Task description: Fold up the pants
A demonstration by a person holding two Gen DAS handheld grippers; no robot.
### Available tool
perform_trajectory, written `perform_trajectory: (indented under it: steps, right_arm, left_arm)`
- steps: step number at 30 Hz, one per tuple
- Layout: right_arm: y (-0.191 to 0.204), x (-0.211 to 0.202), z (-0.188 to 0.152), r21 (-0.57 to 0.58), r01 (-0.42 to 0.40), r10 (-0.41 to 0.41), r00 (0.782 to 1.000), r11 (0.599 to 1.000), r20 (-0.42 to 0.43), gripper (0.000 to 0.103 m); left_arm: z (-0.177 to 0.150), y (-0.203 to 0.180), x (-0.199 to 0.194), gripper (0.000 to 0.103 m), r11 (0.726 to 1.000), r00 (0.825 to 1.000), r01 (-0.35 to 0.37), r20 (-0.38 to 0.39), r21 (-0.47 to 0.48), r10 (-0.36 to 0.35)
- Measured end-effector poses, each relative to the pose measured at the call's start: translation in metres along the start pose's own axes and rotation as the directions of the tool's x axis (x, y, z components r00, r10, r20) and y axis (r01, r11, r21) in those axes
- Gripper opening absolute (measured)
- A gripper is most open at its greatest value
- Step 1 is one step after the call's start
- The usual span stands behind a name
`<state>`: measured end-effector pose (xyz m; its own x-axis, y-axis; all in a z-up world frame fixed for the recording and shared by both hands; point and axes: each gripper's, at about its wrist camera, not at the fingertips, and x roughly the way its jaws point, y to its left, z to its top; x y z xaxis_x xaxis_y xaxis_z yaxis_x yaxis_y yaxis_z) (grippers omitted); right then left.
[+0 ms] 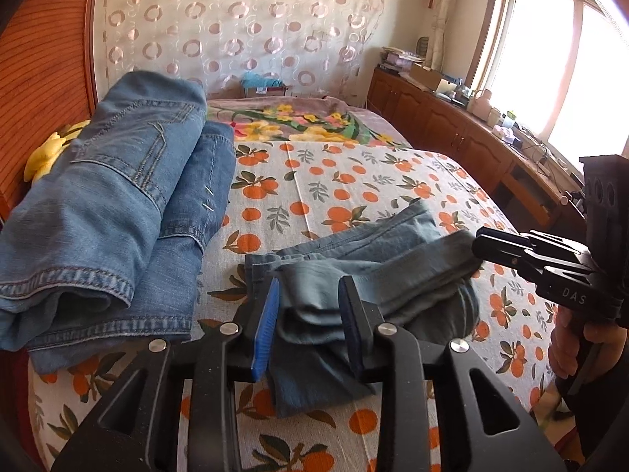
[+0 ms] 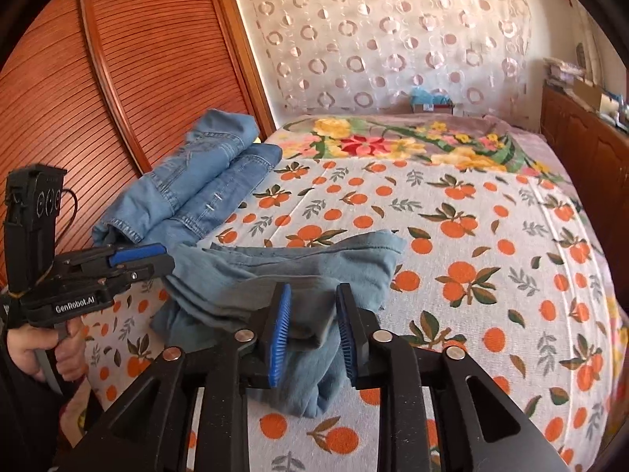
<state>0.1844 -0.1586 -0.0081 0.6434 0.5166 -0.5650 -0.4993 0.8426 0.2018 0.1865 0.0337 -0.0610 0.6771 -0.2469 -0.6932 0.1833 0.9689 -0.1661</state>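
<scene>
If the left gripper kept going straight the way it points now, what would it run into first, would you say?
Most likely the grey-blue pants: the left gripper already has their bunched cloth between its open jaws, so it would push into that fabric and then the orange-print bedsheet beneath. Depth is hard to judge.

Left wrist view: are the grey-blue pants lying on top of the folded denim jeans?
No. The grey-blue pants lie on the orange-print bedsheet, apart from the folded denim jeans.
</scene>
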Motion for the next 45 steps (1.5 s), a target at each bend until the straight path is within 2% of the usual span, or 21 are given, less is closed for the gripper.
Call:
perform_trajectory:
  steps: [6,12,22,28,32,36,45]
  right_arm:
    - [0.006,-0.009,-0.015,-0.033,-0.003,0.003,1.0,0.999,-0.001,0.033]
    - [0.006,0.003,-0.022,-0.057,0.003,-0.006,0.999,0.998,-0.053,0.034]
    - [0.012,0.039,0.0,-0.127,0.031,-0.046,0.992,0.991,-0.115,0.036]
    - [-0.003,0.054,0.021,-0.068,0.086,-0.092,0.992,0.994,-0.091,0.036]
    - [-0.005,0.043,0.016,-0.046,0.099,-0.101,0.994,0.994,-0.043,0.036]
    - [-0.007,0.036,0.011,-0.028,0.144,-0.144,0.99,0.989,-0.011,0.036]
    - [-0.004,0.019,0.0,-0.035,0.095,-0.096,0.995,0.995,-0.015,0.036]
  left_arm:
    - [-0.015,-0.007,-0.01,0.033,1.0,1.0,0.006,0.003,0.016,-0.006]
    - [-0.029,-0.01,0.003,0.033,1.0,0.999,0.001,-0.042,0.032,0.001]
    - [-0.035,0.0,0.004,0.033,1.0,0.999,-0.017,-0.047,0.007,0.018]
    - [-0.036,0.0,0.002,0.033,1.0,0.999,-0.014,-0.046,0.006,0.015]
    - [-0.039,0.0,0.003,0.033,1.0,0.999,-0.01,-0.053,0.006,0.011]
    - [-0.039,0.001,0.007,0.033,1.0,0.998,-0.011,-0.06,-0.002,0.011]
    - [-0.019,-0.005,0.032,0.032,0.999,0.995,-0.005,-0.095,0.045,0.01]
